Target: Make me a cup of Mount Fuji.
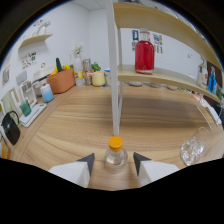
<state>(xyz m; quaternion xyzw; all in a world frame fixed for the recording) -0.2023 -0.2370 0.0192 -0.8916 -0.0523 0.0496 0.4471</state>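
Note:
A small clear bottle (115,156) with a yellow cap stands upright on the wooden counter (75,125), between the two fingertips of my gripper (113,163). A narrow gap shows at each side of the bottle, so the fingers are open about it. To the right of the fingers, near the counter's front, a clear glass cup (192,148) stands on the wood. Beyond, on the lower shelf (165,76), a tall jar of red liquid (144,55) stands.
A white post (114,75) rises from the counter just beyond the bottle. At the far left stand an orange basket (62,80), a yellow mug (98,78), jars, a blue-and-white cup (47,92) and a black kettle (11,129).

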